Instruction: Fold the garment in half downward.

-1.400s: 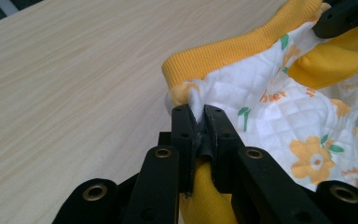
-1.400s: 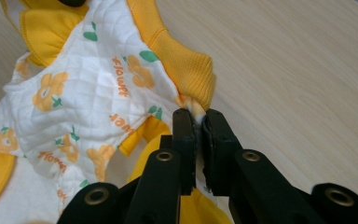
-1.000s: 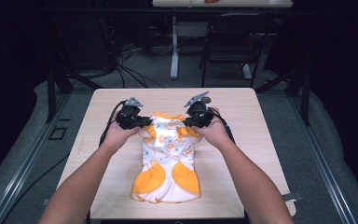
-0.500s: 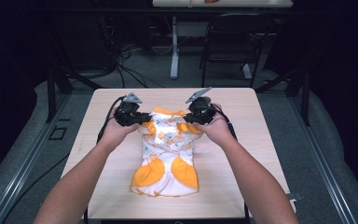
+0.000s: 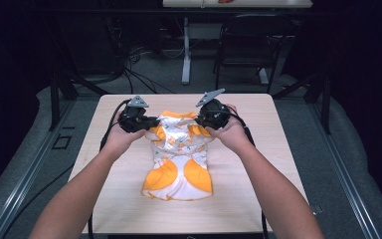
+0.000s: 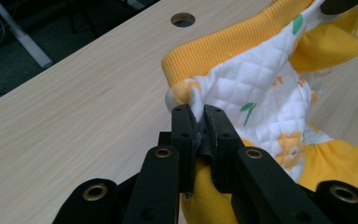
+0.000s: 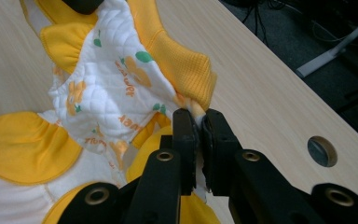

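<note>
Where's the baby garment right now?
In the high view the garment lies mid-table, its far end lifted and pinched at each corner by the left tongs and right tongs.

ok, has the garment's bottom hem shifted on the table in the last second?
Yes. In the high view the garment's hem has slid away from the table's near edge, toward the far side, as both grippers pull its top.
</note>
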`<move>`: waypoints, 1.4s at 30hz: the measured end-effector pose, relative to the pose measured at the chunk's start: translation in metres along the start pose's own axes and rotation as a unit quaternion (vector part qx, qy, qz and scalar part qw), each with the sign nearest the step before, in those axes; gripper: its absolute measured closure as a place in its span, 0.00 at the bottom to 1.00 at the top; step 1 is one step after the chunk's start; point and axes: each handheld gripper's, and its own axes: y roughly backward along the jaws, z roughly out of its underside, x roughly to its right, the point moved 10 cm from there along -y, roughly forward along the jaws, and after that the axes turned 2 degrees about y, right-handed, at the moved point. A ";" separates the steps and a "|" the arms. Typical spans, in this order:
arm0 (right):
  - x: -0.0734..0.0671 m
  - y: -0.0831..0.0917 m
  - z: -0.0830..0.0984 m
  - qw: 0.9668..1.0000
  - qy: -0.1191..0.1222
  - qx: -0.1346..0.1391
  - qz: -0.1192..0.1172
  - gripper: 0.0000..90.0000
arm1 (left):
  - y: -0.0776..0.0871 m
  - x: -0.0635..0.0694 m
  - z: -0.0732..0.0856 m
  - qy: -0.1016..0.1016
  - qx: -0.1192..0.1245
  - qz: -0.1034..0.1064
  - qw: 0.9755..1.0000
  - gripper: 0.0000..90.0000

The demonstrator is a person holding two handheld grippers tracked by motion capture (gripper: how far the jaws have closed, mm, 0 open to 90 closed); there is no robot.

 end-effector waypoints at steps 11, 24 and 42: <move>-0.020 -0.018 0.012 0.999 0.030 -0.019 -0.004 0.93 | -0.008 -0.002 0.027 -0.005 -0.015 0.009 1.000 0.92; -0.039 -0.020 0.030 0.999 0.033 -0.022 -0.025 0.93 | -0.005 0.010 0.045 -0.017 -0.020 0.028 0.999 0.92; -0.068 -0.011 0.052 0.997 0.051 -0.031 -0.057 0.93 | 0.005 0.040 0.073 -0.048 -0.041 0.053 0.997 0.92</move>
